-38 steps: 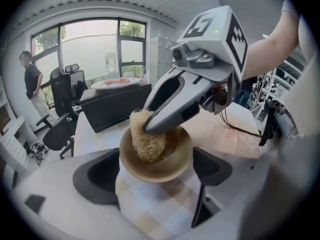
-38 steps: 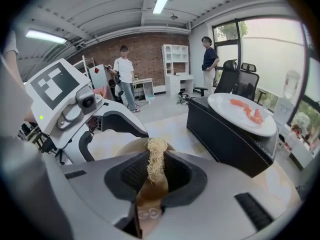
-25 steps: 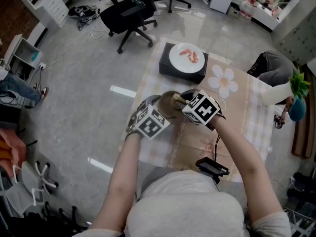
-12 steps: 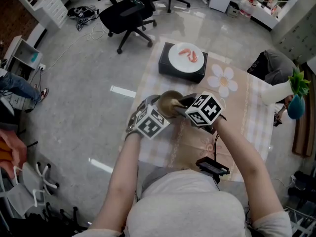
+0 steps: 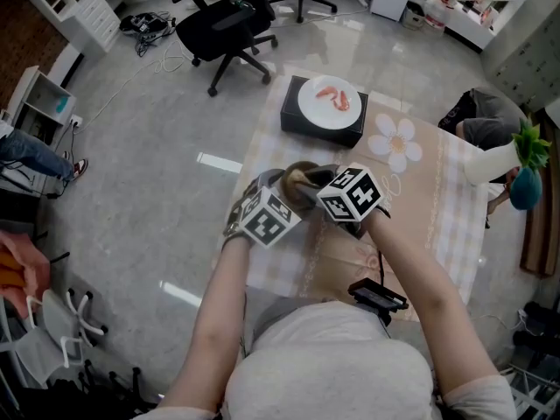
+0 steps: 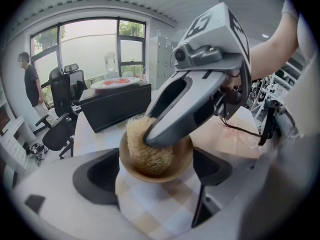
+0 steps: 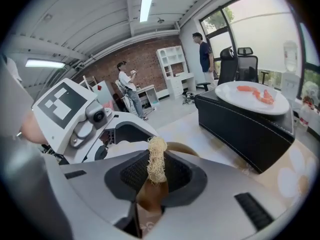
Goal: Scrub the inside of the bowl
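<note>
One wooden bowl (image 6: 181, 156), clamped from both sides between the jaws of the left gripper (image 6: 154, 170), over the checked cloth of the table (image 5: 420, 199); touching the cloth or not, impossible to tell. Inside the bowl, one pale fibrous scrubber (image 6: 142, 151), pressed against the inner wall, on the left side as seen in the left gripper view. Jaws of the right gripper (image 7: 155, 174) closed tight on this scrubber, with a tuft of it sticking up above the pads in the right gripper view. Tips of the right gripper reaching over the rim and down into the bowl from upper right.

At the far edge of the table, one black box (image 5: 302, 128), and on top of it one white plate (image 5: 308, 103) with red pieces of food (image 5: 337, 96); number of pieces not clear. At the right edge, one white vase (image 5: 488, 166) with green leaves at its mouth.

In total: two grippers, one bowl, one scrubber, one plate. On the floor behind the table, two black office chairs (image 5: 223, 29).
</note>
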{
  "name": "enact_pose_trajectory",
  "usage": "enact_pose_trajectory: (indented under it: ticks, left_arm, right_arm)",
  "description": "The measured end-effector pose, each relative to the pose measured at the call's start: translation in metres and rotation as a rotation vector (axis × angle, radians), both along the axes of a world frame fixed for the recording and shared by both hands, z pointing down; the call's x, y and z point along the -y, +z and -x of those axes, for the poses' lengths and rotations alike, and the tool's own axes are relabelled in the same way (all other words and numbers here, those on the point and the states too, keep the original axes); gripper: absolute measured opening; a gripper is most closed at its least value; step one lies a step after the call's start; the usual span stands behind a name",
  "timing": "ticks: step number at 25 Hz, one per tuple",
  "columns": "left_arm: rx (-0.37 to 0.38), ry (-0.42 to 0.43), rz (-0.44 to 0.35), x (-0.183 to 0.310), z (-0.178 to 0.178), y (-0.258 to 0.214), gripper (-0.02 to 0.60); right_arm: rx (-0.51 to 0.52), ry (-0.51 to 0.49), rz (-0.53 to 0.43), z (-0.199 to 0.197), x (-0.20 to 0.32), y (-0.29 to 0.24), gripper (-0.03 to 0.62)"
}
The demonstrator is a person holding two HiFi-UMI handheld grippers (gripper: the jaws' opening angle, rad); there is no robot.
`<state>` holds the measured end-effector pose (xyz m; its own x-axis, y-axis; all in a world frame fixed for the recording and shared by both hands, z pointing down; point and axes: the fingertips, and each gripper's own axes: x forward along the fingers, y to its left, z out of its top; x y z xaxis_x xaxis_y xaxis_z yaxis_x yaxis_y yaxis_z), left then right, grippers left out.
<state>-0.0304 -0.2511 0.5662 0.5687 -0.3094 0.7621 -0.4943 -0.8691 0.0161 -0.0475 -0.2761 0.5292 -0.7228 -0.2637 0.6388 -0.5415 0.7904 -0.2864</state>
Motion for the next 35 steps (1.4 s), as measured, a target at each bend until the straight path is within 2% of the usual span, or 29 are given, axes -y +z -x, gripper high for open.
enact_pose_trajectory:
  ticks: [6,23,35]
  left_arm:
    - [0.001,0.001,-0.001,0.001,-0.001,0.000,0.436]
    - [0.005,-0.005,-0.001,0.000,0.000,0.002,0.436]
    - [0.042,0.009,-0.032,-0.003,0.003,-0.001,0.436]
  right_arm:
    - [-0.004,0.079,-0.060,-0.006,0.015,0.000,0.084]
    - [-0.178,0.013,-0.139,-0.037,0.002,0.002,0.084]
    - [-0.129,0.066,-0.201,-0.044,-0.005,-0.024,0.086]
